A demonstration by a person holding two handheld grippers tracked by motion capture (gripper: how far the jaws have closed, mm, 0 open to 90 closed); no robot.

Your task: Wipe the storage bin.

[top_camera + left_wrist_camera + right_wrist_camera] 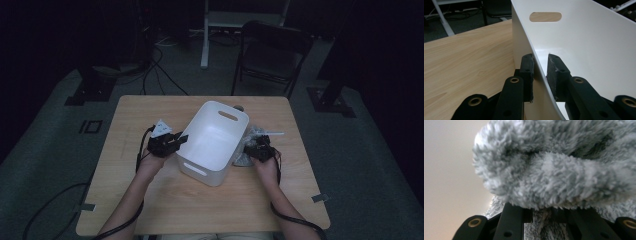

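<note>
Between the black jaws of the left gripper (540, 72) stood the plain white wall of the bin (584, 50), glossy and unpatterned, its slot handle showing pale wood behind. Left of those jaws the table (466, 57) was light tan with a fine wood grain. Over the right gripper's (544, 216) black jaws lay a fluffy cloth (559, 167), mottled grey and white.

No words, numbers or signs can be read here. The white tub (212, 142), the table (150, 200) and the fluffy grey cloth (564, 170) are all plain.
</note>
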